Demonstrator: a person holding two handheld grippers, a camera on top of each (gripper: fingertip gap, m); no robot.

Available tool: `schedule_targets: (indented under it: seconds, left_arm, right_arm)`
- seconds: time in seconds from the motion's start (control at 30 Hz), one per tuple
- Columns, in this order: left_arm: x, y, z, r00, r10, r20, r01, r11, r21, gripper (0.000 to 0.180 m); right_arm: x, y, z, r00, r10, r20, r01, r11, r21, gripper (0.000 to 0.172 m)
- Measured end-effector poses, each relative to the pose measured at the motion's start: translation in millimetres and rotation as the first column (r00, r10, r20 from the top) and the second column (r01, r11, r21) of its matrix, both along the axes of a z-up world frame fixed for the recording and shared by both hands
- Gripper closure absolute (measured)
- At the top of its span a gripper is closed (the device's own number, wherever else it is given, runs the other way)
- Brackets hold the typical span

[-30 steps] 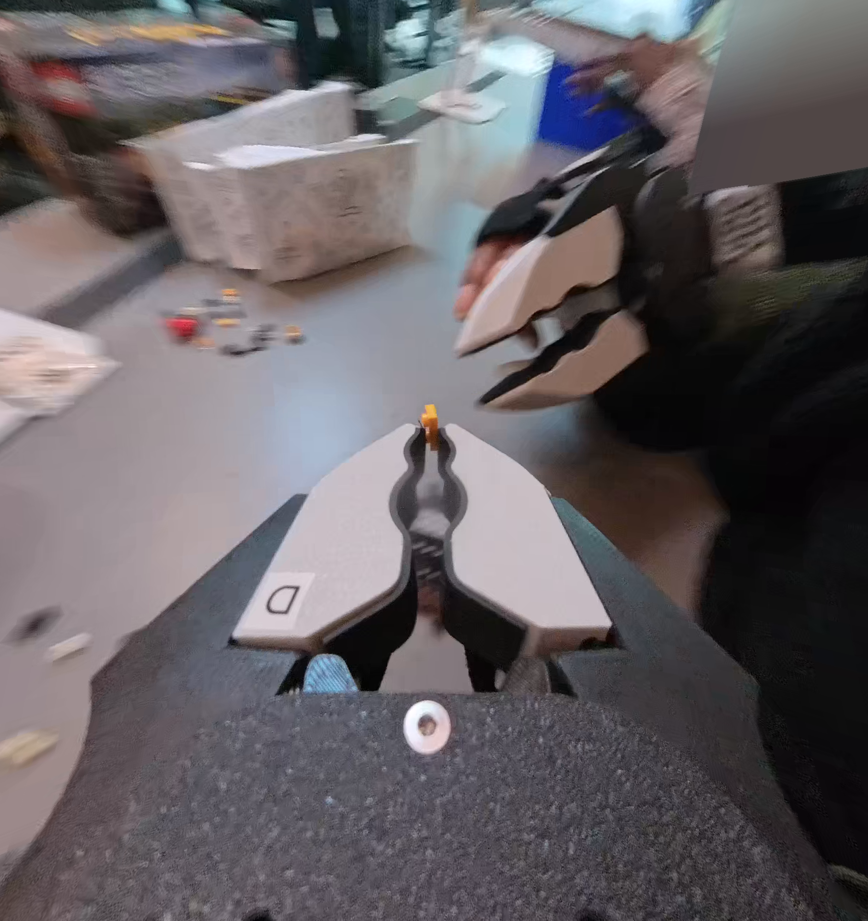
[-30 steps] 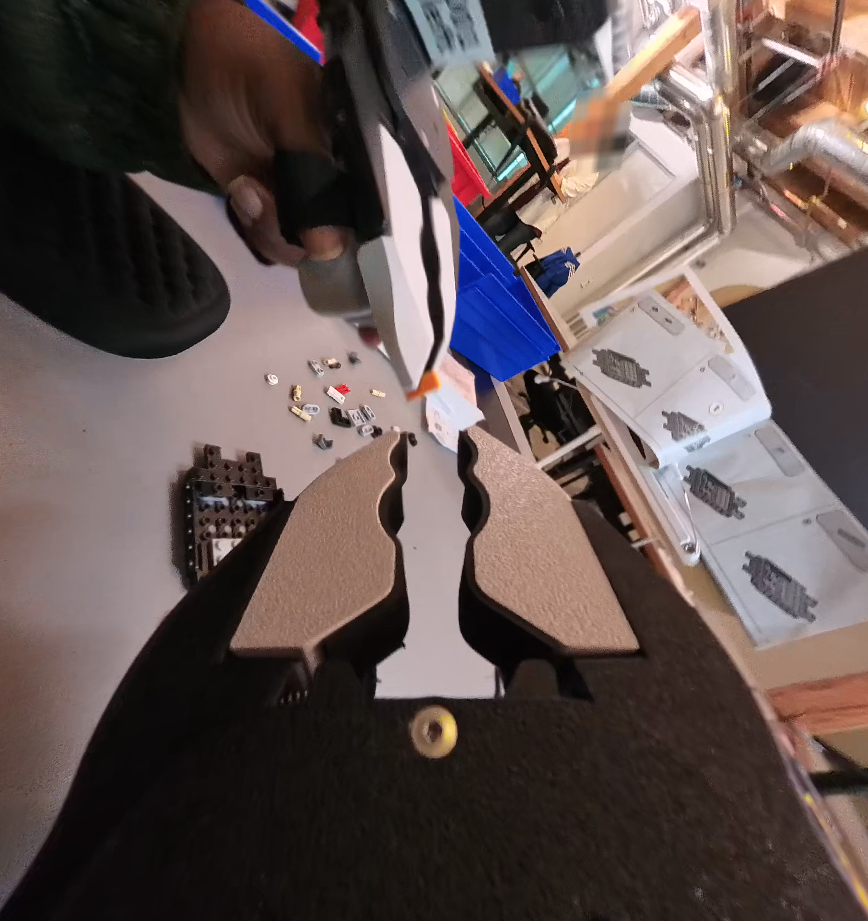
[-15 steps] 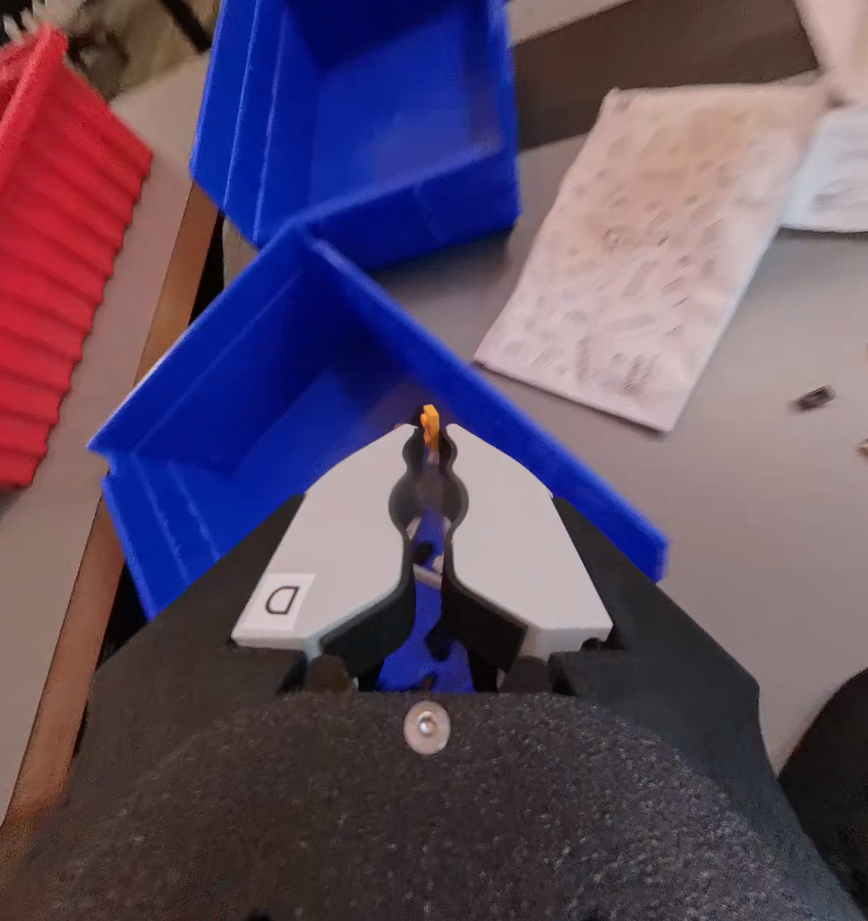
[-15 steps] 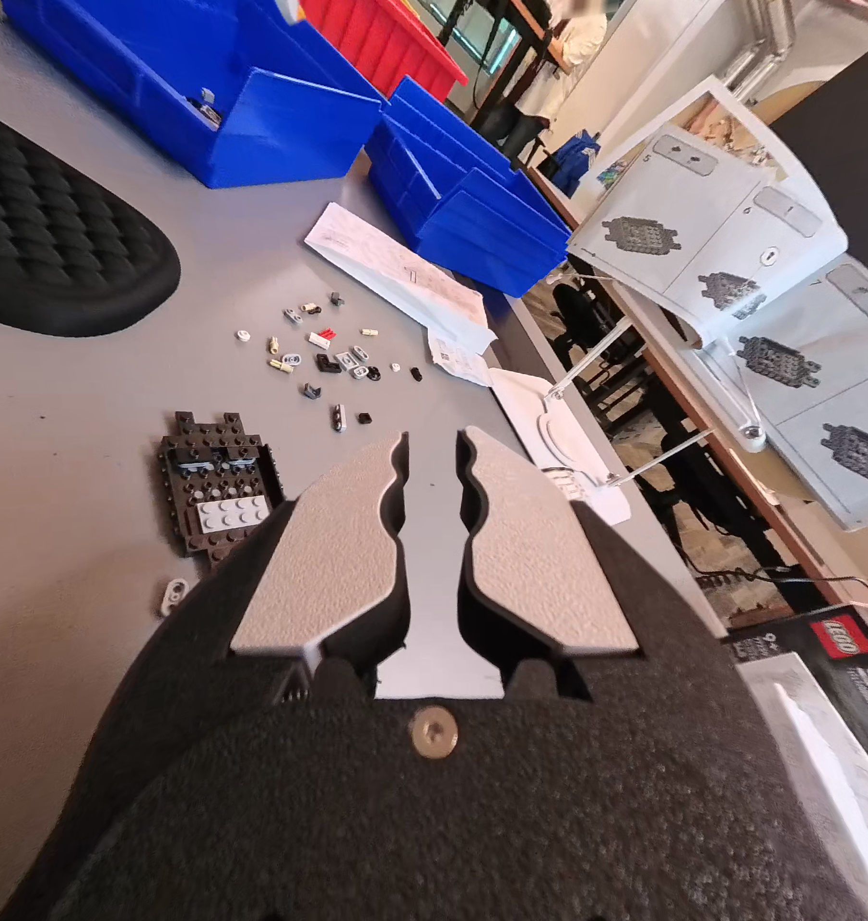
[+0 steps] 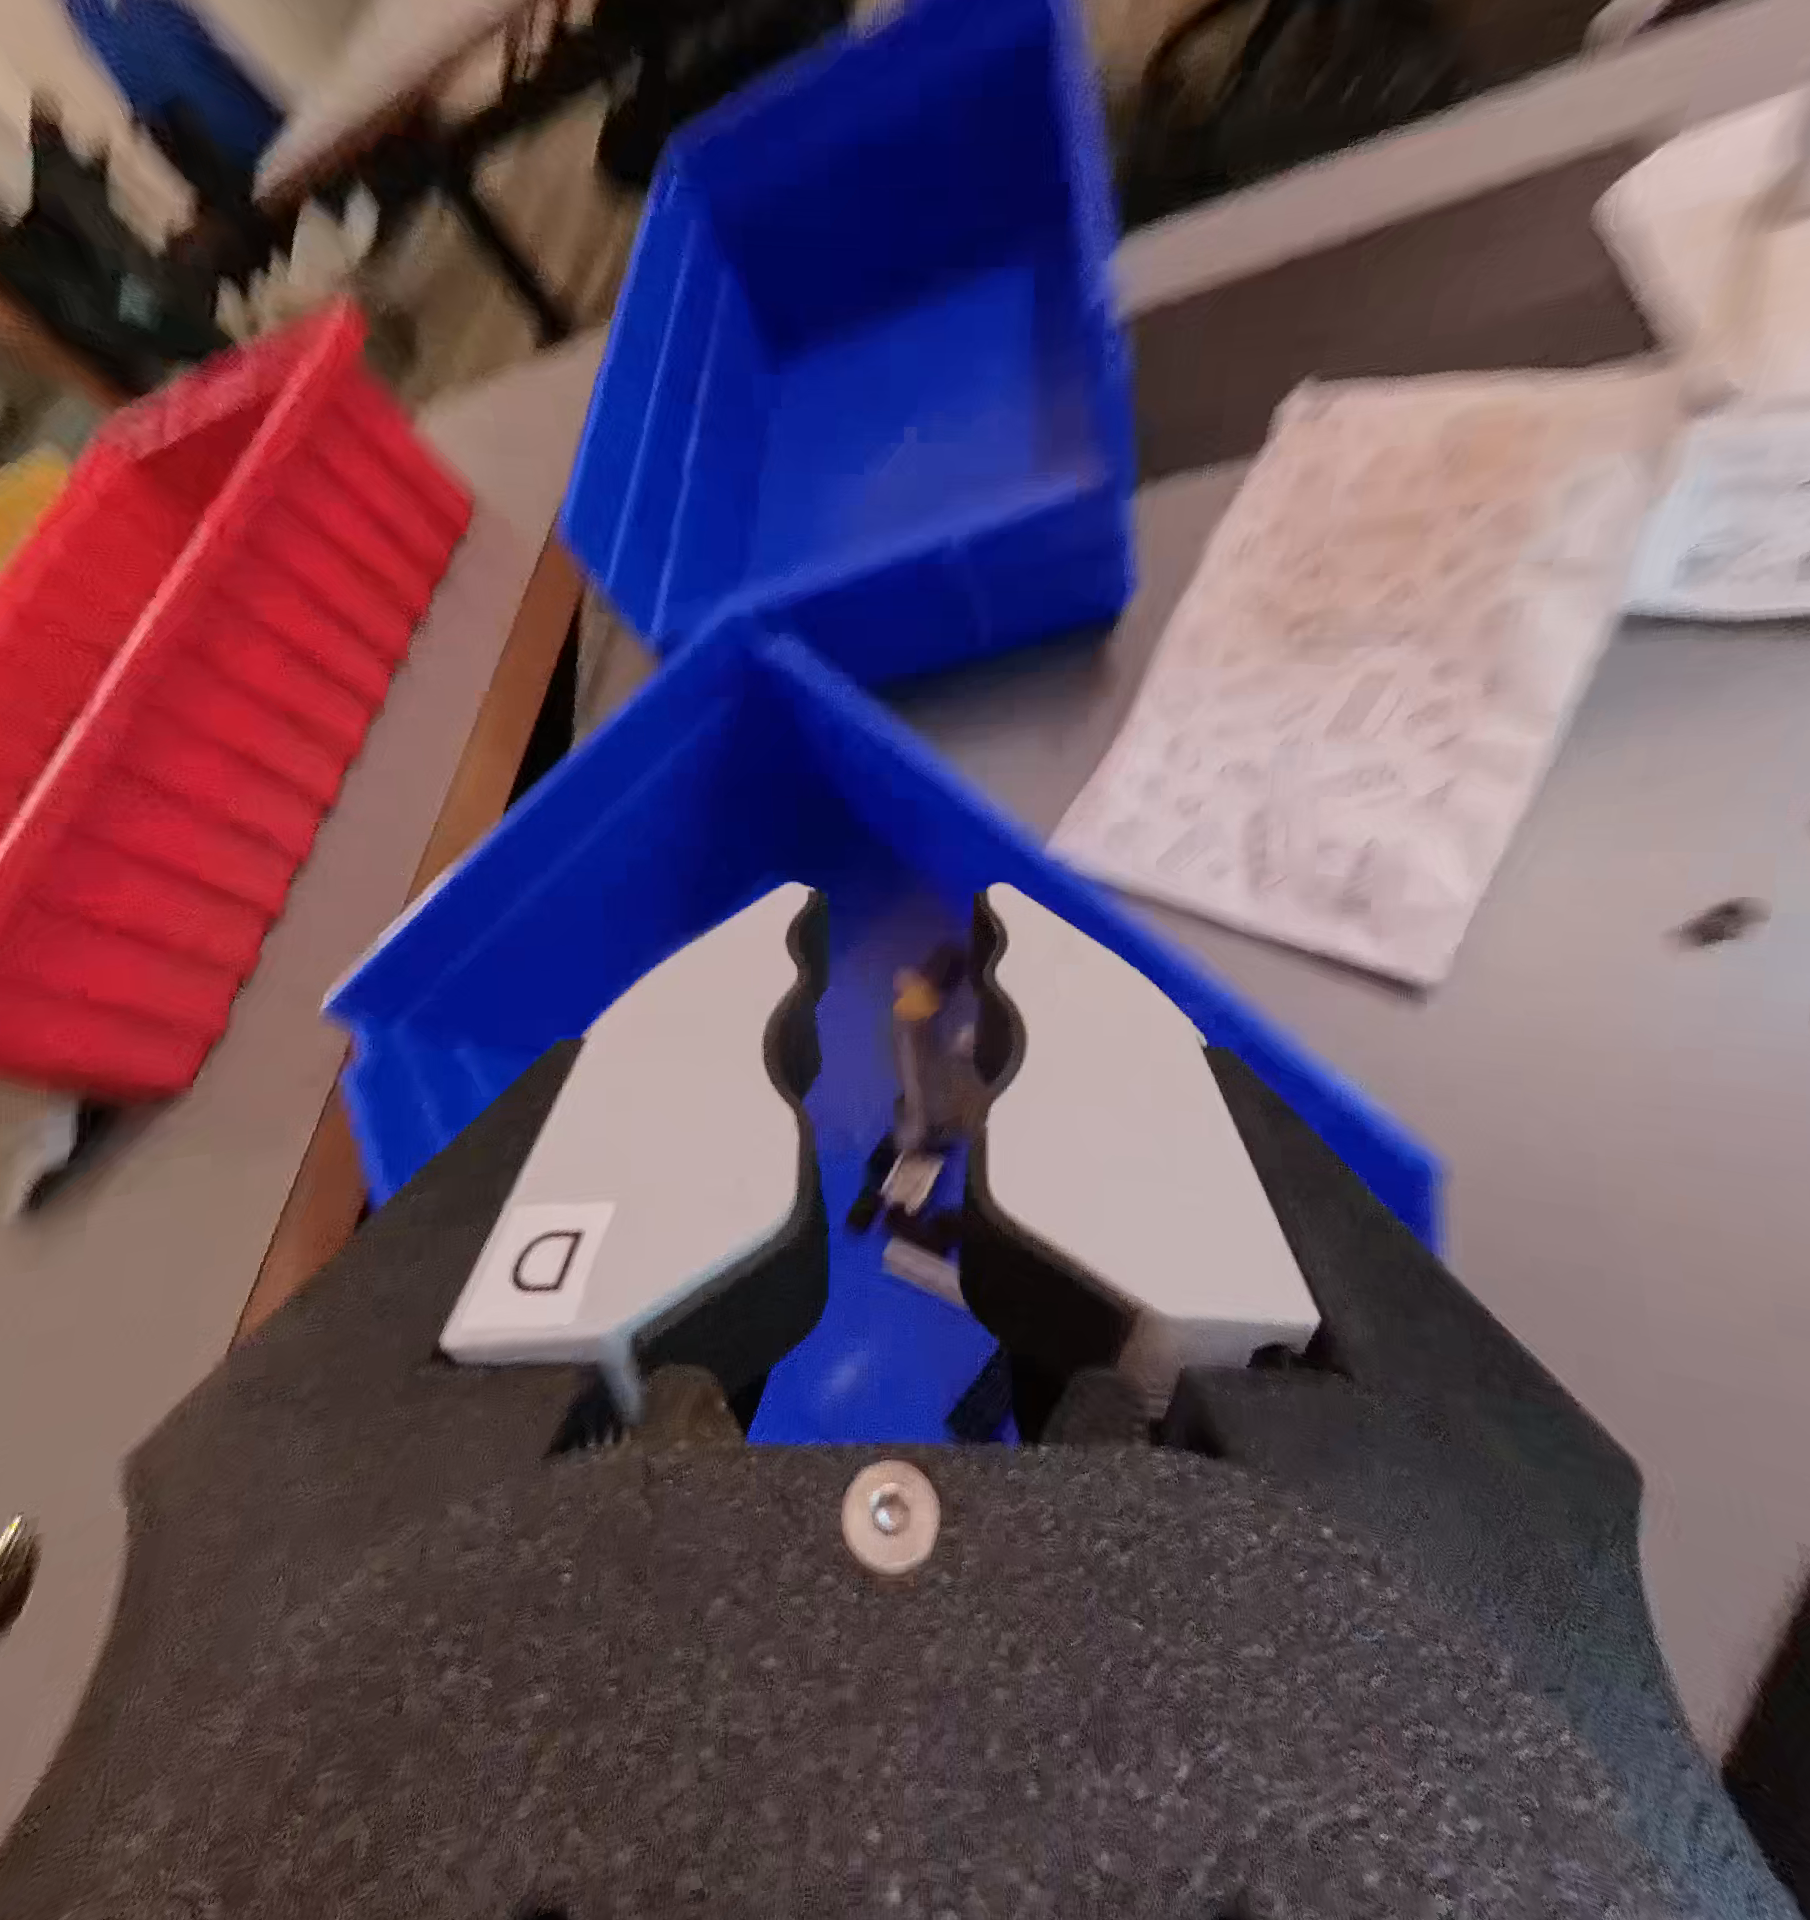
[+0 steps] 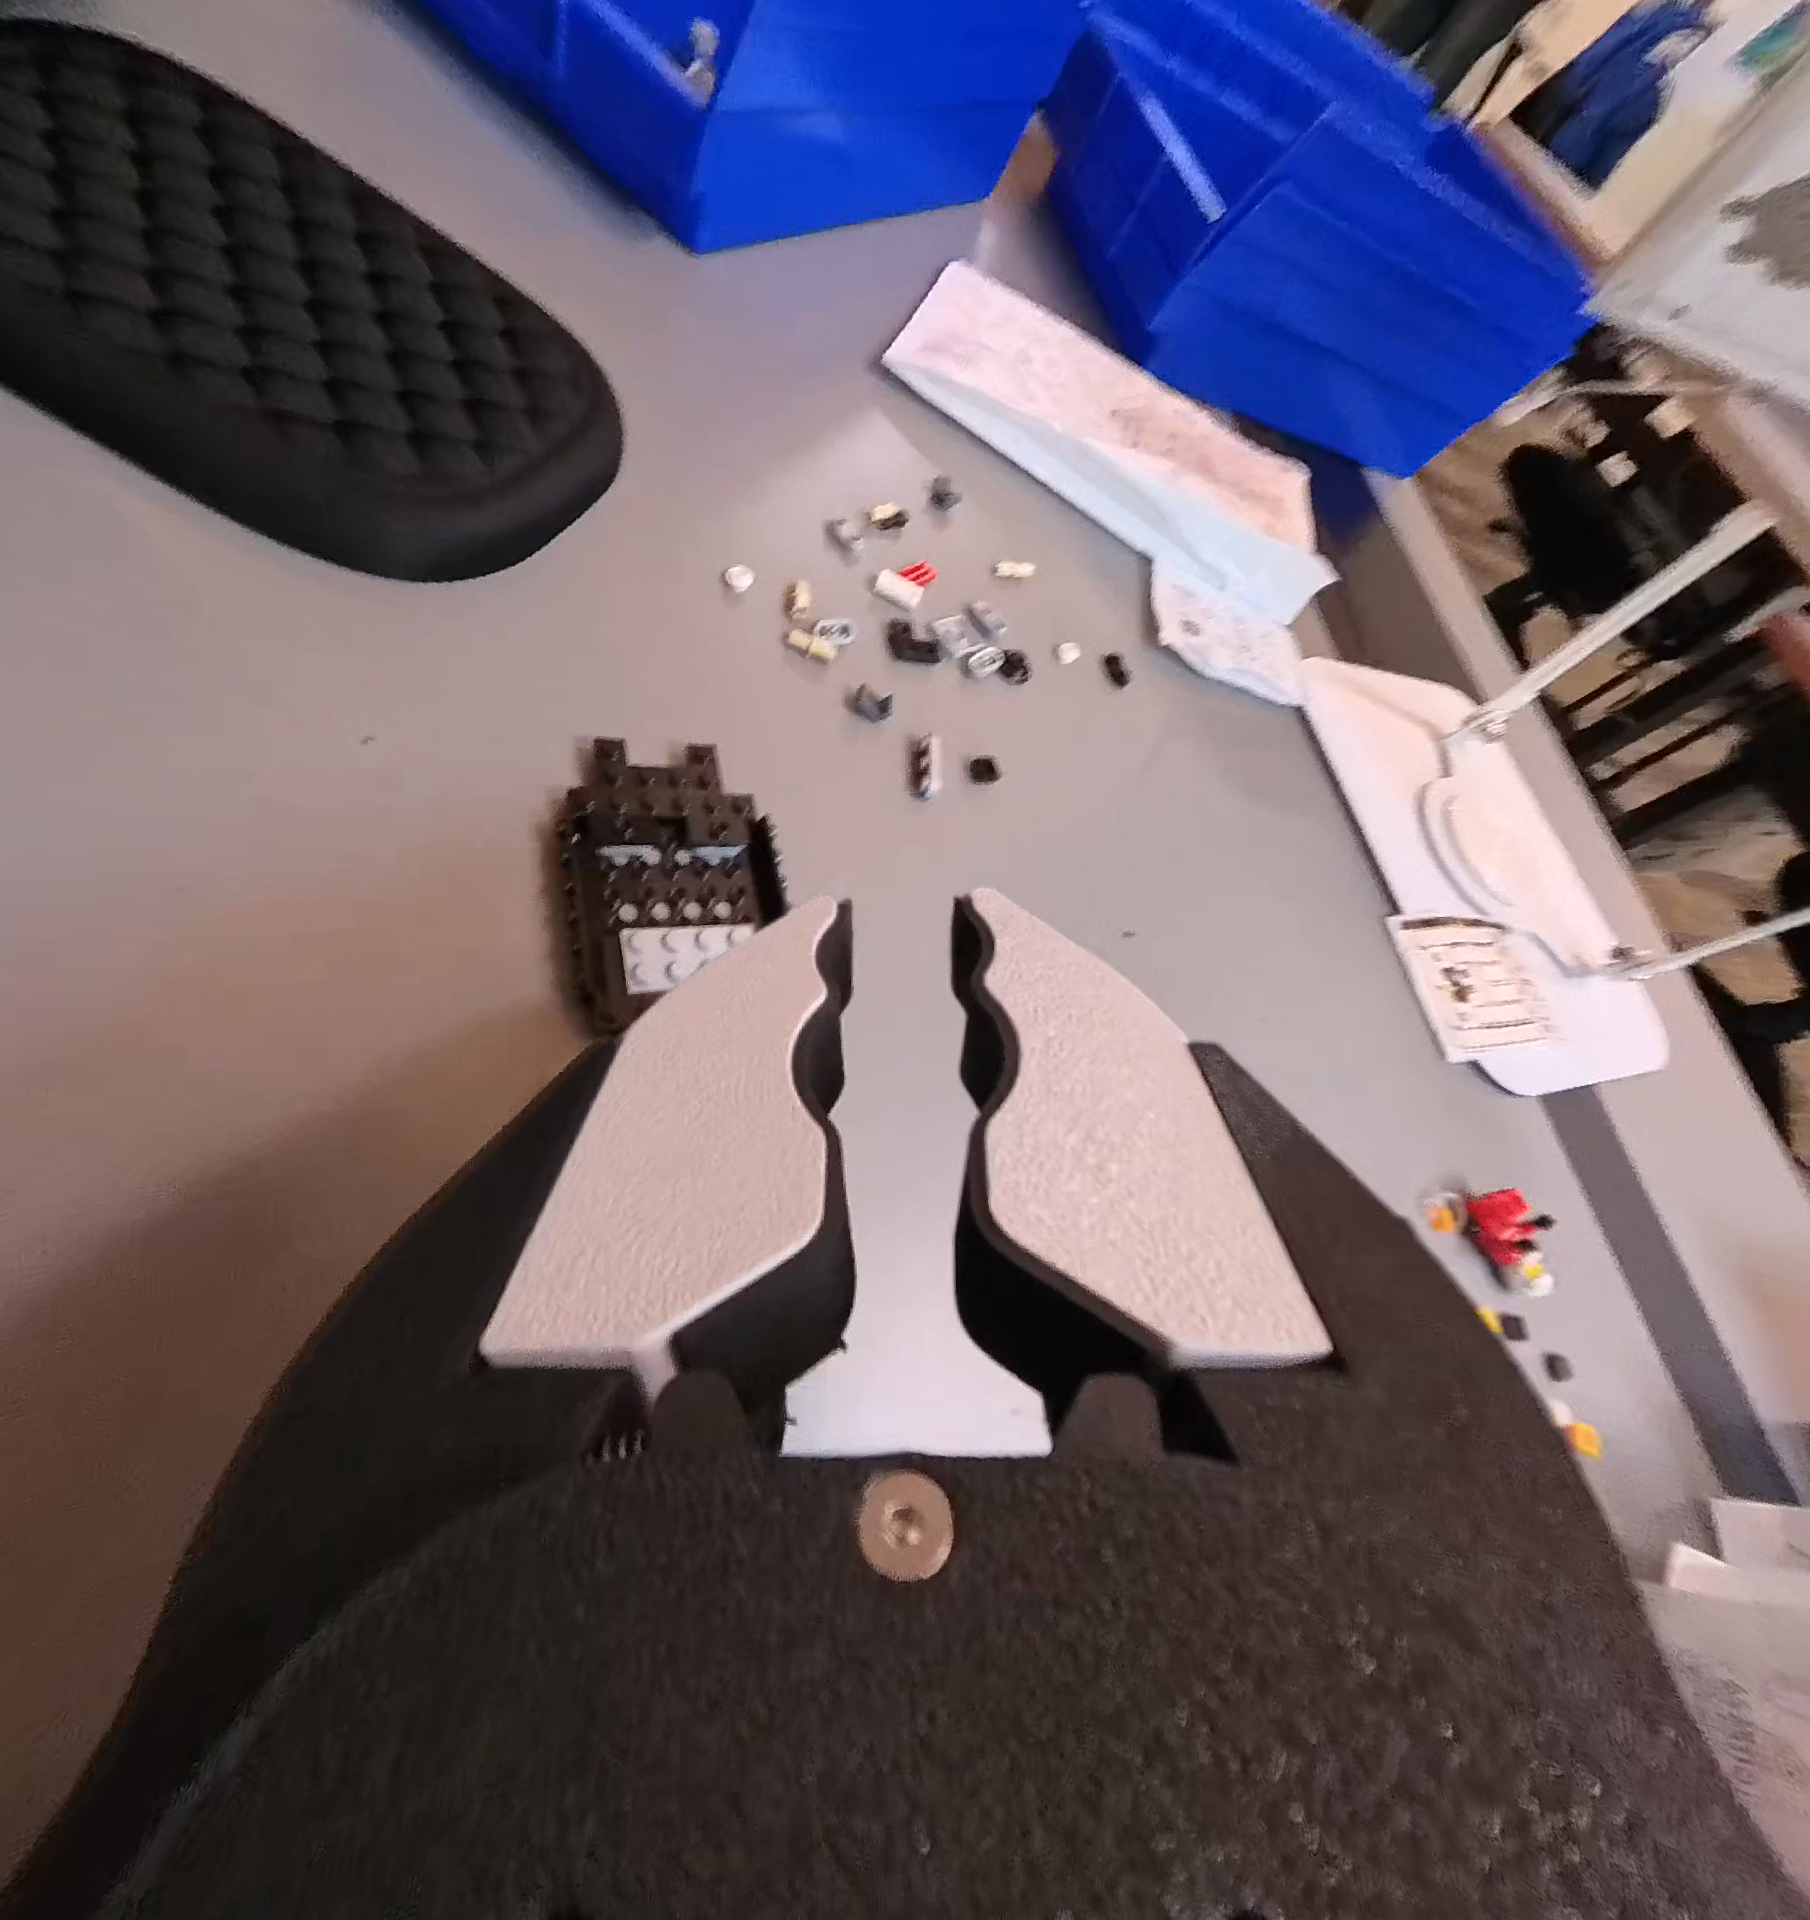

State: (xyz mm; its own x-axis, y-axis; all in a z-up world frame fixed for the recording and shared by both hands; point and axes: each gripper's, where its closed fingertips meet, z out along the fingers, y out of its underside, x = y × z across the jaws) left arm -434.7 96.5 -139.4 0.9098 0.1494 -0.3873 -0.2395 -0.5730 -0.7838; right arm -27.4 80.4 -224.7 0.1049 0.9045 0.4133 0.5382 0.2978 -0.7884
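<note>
I see a grey table [image 6: 257, 831] with a wood-edged rim [image 5: 485, 748] at ten o'clock. Dark chairs [image 6: 1566, 540] stand beyond, at two o'clock.

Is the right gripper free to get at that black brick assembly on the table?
Probably yes. The right gripper is open and holds nothing, and the black brick assembly lies just left of its fingertips on bare grey table, nothing between them.
</note>
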Motion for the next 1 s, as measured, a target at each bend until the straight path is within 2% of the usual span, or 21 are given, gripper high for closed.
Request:
schedule_targets:
  seconds: [0.03,0.1,0.2,0.3,0.37,0.43,0.57,0.63,0.7,0.77,0.9,1.0]
  left_arm:
    - [21,7,8,0.996,-0.094,-0.003,0.094,0.994,0.050,0.155]
    - [74,19,19,0.948,-0.319,-0.013,0.318,0.939,0.127,0.159]
    - [153,24,8,0.789,-0.615,0.017,0.609,0.785,0.115,0.156]
    - [217,19,-10,0.609,-0.788,0.086,0.780,0.616,0.115,0.157]
    - [256,12,-24,0.493,-0.861,0.124,0.856,0.506,0.108,0.158]
    - [286,2,-43,0.400,-0.906,0.140,0.910,0.411,0.058,0.158]
    - [331,-20,-74,0.258,-0.953,0.160,0.966,0.257,-0.022,0.159]
    - [351,-36,-84,0.171,-0.965,0.200,0.985,0.169,-0.029,0.159]
    - [370,-55,-91,0.071,-0.966,0.249,0.997,0.070,-0.012,0.160]
    - [383,-69,-95,-0.004,-0.966,0.259,1.000,-0.005,-0.002,0.160]
    - [399,-83,-94,-0.076,-0.964,0.256,0.997,-0.070,0.033,0.159]
    - [403,-84,-92,-0.081,-0.967,0.241,0.996,-0.071,0.050,0.164]
  right_arm:
    - [1,-3,-5,0.999,0.018,0.028,-0.017,0.999,-0.033,0.151]
    - [4,-9,-16,0.996,0.054,0.073,-0.045,0.991,-0.130,0.146]
    - [11,-23,-34,0.980,0.118,0.160,-0.072,0.960,-0.270,0.143]
    - [19,-38,-51,0.954,0.189,0.235,-0.096,0.929,-0.358,0.143]
    - [20,-44,-59,0.939,0.216,0.269,-0.098,0.915,-0.391,0.143]
    - [22,-51,-64,0.923,0.247,0.294,-0.104,0.898,-0.427,0.143]
    - [23,-55,-73,0.902,0.254,0.349,-0.079,0.892,-0.445,0.154]
    - [22,-58,-74,0.896,0.266,0.355,-0.083,0.887,-0.453,0.164]
    - [21,-58,-73,0.895,0.273,0.351,-0.106,0.897,-0.428,0.164]
    - [13,-59,-61,0.919,0.280,0.279,-0.154,0.904,-0.398,0.164]
    - [-4,-60,-30,0.956,0.273,0.112,-0.221,0.914,-0.339,0.164]
    - [-9,-64,-16,0.959,0.280,0.037,-0.252,0.907,-0.337,0.164]
